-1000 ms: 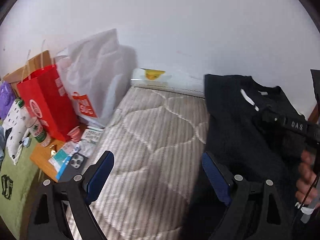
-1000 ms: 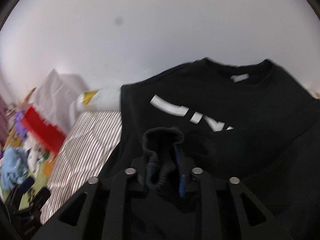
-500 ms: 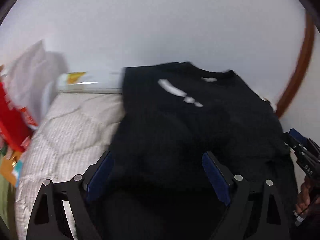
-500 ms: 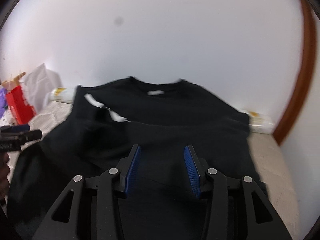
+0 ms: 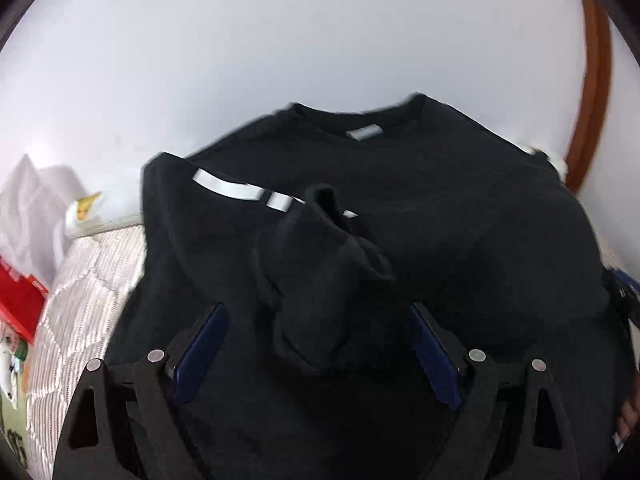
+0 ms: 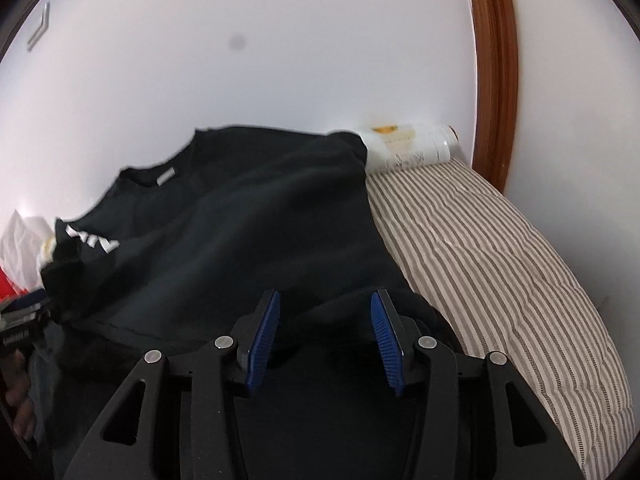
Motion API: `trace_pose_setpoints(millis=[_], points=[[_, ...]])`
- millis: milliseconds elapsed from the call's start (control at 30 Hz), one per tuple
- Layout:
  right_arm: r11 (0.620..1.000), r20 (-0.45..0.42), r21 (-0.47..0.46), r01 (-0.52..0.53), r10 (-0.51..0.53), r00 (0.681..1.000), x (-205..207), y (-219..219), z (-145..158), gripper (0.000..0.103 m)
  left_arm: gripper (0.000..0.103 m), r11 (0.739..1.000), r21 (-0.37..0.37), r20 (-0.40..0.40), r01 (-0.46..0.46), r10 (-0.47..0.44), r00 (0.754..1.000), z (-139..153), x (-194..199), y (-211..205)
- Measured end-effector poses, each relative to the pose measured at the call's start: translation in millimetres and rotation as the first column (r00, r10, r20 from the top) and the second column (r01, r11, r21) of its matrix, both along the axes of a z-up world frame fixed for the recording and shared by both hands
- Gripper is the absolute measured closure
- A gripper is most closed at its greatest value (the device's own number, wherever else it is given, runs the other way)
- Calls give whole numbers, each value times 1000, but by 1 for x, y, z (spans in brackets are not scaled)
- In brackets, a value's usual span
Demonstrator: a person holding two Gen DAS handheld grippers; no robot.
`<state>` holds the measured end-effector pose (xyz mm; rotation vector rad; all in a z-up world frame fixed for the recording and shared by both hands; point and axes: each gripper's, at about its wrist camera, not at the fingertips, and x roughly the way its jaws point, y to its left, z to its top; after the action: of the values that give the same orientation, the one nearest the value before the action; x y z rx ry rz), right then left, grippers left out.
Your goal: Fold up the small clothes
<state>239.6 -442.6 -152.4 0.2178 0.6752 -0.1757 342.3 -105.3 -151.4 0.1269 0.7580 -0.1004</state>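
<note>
Left wrist view: a black sweatshirt [image 5: 440, 216] lies spread on a striped bed [image 5: 92, 280] against a white wall [image 5: 280, 32], one sleeve [image 5: 320, 272] folded in over its middle. The left gripper [image 5: 316, 344] hangs above that sleeve, jaws wide apart, gripping nothing. The right gripper [image 6: 324, 336] sits over the sweatshirt's hem, jaws apart, pressing on no cloth.

Striped mattress [image 6: 500, 264], white roll [image 6: 408, 148] at the wall, brown door frame [image 6: 496, 64], red bag [image 5: 20, 300]
</note>
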Motion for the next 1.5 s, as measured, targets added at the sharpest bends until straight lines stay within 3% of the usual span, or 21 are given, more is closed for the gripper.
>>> trace_pose_setpoints(millis=[167,400,533,633,733,767,800,867,933,1067,1233,1400,1500], points=[[998,-22,-52,-25,24,999,4,9,-7,56,14,992,-66,62,-109,113,992,14,-1,49],[998,-9,-54,-19,18,1000,-1,7,-5,56,16,972,-226,-58,-68,57,997,6,9,94],[999,6,-51,-15,15,1000,-5,6,-5,56,21,965,-249,-90,-81,60,994,-4,17,96],[999,0,-41,-17,17,1000,-5,5,-7,56,34,954,-284,-126,-92,58,990,-17,28,94],[999,0,-35,-17,17,1000,-4,4,-7,56,60,943,-319,-130,-97,57,990,-22,32,92],[999,4,-35,-13,14,1000,-5,3,-6,56,77,943,-325,-118,-76,39,992,-22,32,90],[999,13,-36,-6,6,1000,-6,2,-5,56,87,951,-306,-92,-48,21,996,-18,30,84],[999,40,-35,11,-9,999,-10,0,-1,56,90,966,-256,-35,-33,25,999,-9,22,78],[999,51,-29,19,-17,999,-11,-2,0,56,90,971,-237,32,-39,48,998,3,13,81],[999,62,-29,26,-24,998,-12,-2,1,56,90,966,-219,69,-136,154,986,15,6,109],[998,19,-51,32,-31,999,-4,1,-4,56,86,958,-214,-62,-191,182,981,-12,19,127],[998,-93,-46,51,-55,994,10,-2,-15,56,47,968,-153,-57,-197,191,980,-25,17,117],[996,-138,-49,72,-78,987,16,-5,-20,56,39,974,-114,-54,-196,191,980,-31,17,115]])
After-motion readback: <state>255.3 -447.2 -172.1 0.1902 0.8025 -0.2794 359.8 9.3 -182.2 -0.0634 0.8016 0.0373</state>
